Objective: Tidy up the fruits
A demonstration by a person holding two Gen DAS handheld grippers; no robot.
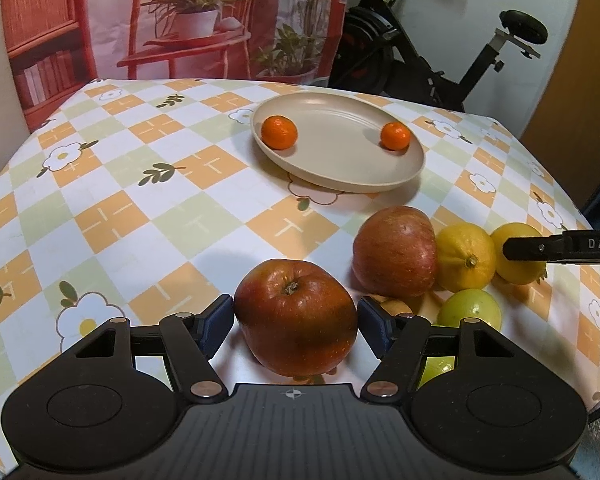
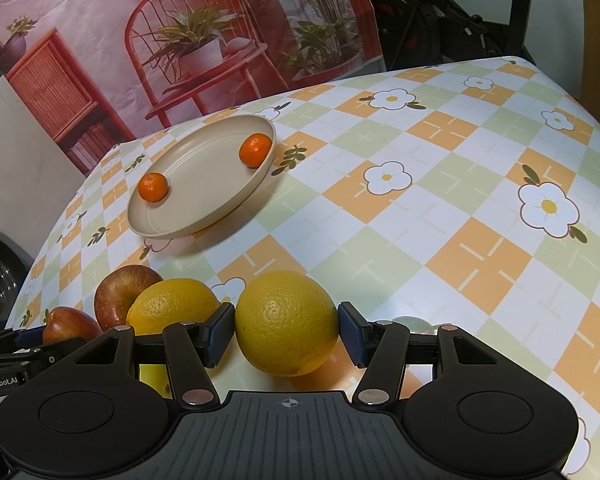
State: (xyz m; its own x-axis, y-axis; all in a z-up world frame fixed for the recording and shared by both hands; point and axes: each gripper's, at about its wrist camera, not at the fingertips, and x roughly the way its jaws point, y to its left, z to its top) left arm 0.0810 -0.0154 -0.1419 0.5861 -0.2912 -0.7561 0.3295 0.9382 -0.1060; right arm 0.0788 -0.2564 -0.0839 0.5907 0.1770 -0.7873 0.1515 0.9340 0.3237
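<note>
My left gripper is shut on a dark red apple low over the table. My right gripper is shut on a yellow lemon; it shows in the left wrist view with one right finger across it. A second red apple, another lemon and a green lime lie clustered between the grippers. A beige plate further back holds two small oranges. In the right wrist view the plate sits at the upper left.
The table has a checked flower-print cloth. A printed backdrop hangs behind it. An exercise bike stands beyond the far right corner. The left gripper shows at the lower left of the right wrist view.
</note>
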